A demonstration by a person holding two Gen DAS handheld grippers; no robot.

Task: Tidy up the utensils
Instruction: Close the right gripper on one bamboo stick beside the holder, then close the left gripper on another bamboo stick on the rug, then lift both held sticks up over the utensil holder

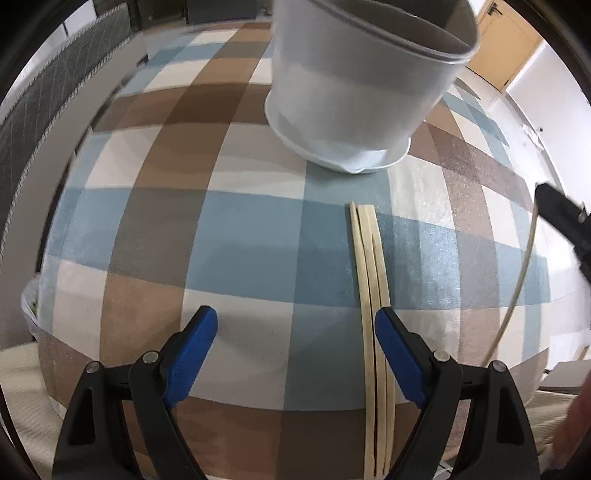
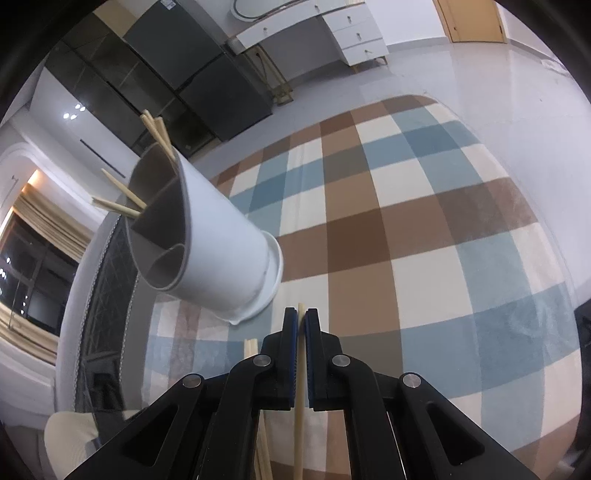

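Chopstick [image 2: 300,373] clamped in my right gripper [image 2: 301,325], long axis along fingers – holder [image 2: 221,258] up-left, mouth tilted toward me. Left gripper [image 1: 295,325] spread, empty – remaining chopsticks [image 1: 371,280] on checked tablecloth [image 1: 240,240] by its right finger.

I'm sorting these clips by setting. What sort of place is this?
Probably a home, perhaps a living or dining room: a checked tablecloth with a white utensil holder and chopsticks on it, a white drawer unit by the wall, and a wooden door.
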